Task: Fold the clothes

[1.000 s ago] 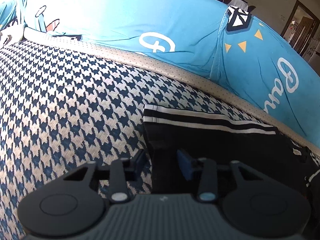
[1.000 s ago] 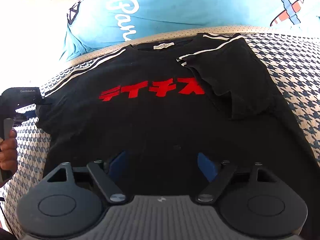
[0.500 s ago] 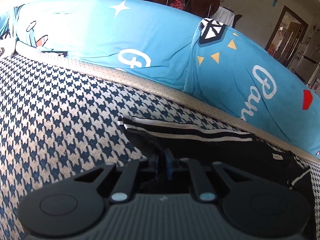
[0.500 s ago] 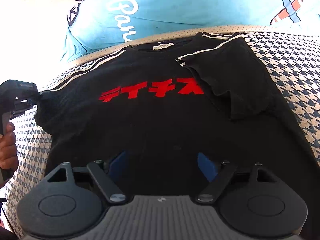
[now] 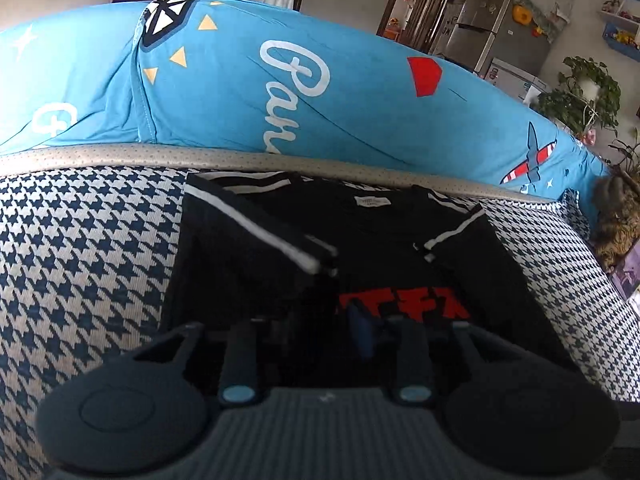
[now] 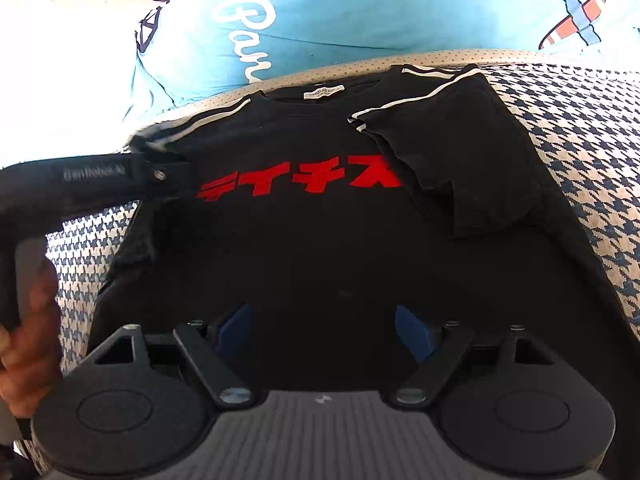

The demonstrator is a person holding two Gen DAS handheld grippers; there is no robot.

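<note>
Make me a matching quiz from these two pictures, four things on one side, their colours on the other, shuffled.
Things:
1. T-shirt
2. Lettering on the T-shirt
3. Pillow
4. Neck label

Colours:
A. white
B. blue with prints
C. black
D. red

Pairs: 1-C, 2-D, 3-B, 4-A

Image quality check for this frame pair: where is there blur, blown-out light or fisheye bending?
Left wrist view: motion blur smears the folded sleeve and the left gripper, whose jaws are opening; the blue cushion bows from fisheye. Right wrist view: upper left corner blown out white, red lettering sharp, person's hand blurred at the edge.
</note>
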